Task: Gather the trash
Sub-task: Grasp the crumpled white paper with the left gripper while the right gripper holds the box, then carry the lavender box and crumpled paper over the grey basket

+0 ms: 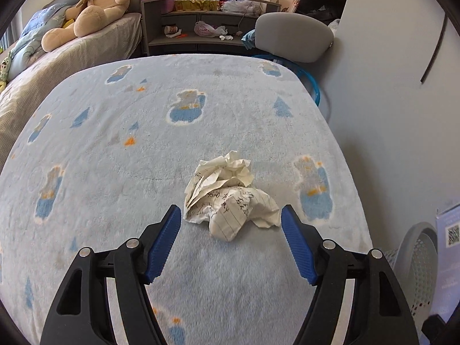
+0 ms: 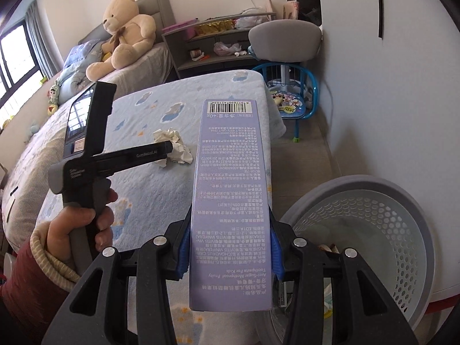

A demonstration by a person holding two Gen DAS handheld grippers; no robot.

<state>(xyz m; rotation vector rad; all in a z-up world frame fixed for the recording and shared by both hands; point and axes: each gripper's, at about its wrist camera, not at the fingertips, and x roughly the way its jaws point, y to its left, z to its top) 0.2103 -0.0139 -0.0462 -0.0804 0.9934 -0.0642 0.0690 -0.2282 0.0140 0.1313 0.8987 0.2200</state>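
Observation:
A crumpled ball of lined paper [image 1: 230, 198] lies on a pale blue fleece blanket [image 1: 115, 143]. My left gripper [image 1: 231, 217] hovers just above it, open, with the blue fingertips [image 1: 169, 230] on either side of the paper's near end and not touching it. In the right wrist view the same paper [image 2: 175, 148] shows under the left gripper's tip [image 2: 169, 146], held by a person's hand [image 2: 83, 224]. My right gripper [image 2: 228, 247] is shut on a long purple toothpaste box [image 2: 230, 195], which stands up between its jaws. A grey perforated trash basket [image 2: 373, 230] sits low on the right.
A bed with a big teddy bear [image 2: 126, 28] lies at the back left. Behind the blanket stand a cluttered shelf unit [image 1: 207, 26], a grey chair [image 1: 293, 37] and a small blue child's chair [image 2: 296, 106]. The basket's rim [image 1: 419, 253] shows at the blanket's right edge.

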